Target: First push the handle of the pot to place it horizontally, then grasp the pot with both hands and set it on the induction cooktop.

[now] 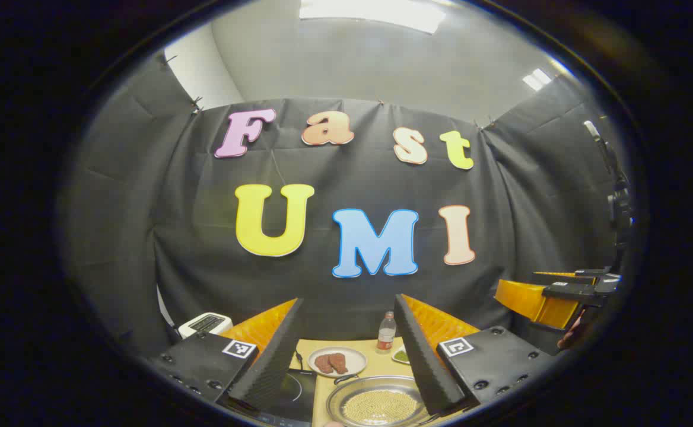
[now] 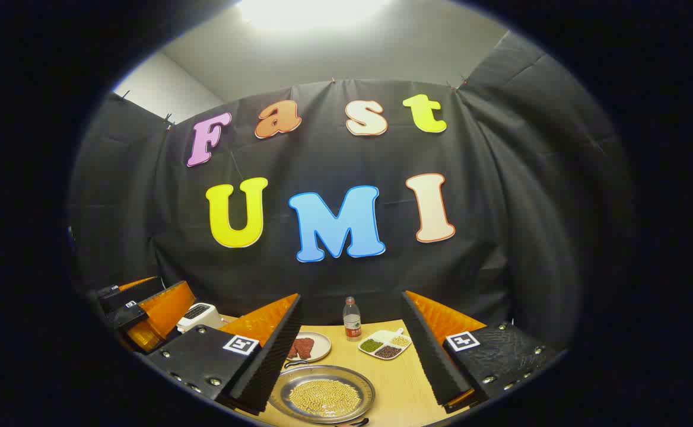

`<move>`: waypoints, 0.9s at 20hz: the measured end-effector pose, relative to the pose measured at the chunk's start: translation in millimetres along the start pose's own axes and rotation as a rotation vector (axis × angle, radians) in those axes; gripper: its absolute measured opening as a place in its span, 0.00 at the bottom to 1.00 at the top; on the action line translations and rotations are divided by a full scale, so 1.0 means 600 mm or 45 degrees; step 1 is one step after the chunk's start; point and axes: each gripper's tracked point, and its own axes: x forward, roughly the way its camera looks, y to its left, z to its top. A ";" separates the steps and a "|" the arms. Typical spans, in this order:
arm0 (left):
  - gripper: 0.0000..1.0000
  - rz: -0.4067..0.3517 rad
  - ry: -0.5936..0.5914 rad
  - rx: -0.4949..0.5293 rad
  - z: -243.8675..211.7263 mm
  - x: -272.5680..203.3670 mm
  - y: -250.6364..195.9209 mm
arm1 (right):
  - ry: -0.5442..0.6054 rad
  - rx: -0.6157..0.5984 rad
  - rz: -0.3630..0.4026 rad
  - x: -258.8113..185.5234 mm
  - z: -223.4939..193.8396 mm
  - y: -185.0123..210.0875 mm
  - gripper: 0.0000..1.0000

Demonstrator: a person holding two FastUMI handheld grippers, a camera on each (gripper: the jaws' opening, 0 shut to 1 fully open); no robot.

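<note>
Pot: shallow round steel pot (image 2: pixel 321 394) holding yellow beans sits on the wooden counter (image 2: pixel 403 379), beside the black induction cooktop (image 1: pixel 290 394).
Handle: apparently at near rim, barely visible.
Left gripper (image 1: pixel 346 350): fingers apart, raised, empty.
Right gripper (image 2: pixel 349 356): likewise, poised for approach.

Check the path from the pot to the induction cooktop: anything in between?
Nothing visible. In the left gripper view the pot, holding yellow beans, sits right beside the induction cooktop with bare table between. The plate of meat and bottle stand farther back.
</note>
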 end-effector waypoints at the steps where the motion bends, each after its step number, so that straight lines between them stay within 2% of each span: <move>1: 0.97 0.011 0.001 -0.002 -0.001 0.001 0.001 | 0.006 -0.003 0.008 0.001 -0.002 -0.001 0.99; 8: 0.95 0.068 0.001 0.019 0.011 -0.003 0.013 | 0.053 -0.005 0.073 0.011 -0.020 0.009 0.99; 18: 0.96 -0.063 0.009 -0.004 0.004 0.005 0.070 | 0.010 -0.016 -0.058 0.013 -0.005 0.058 0.99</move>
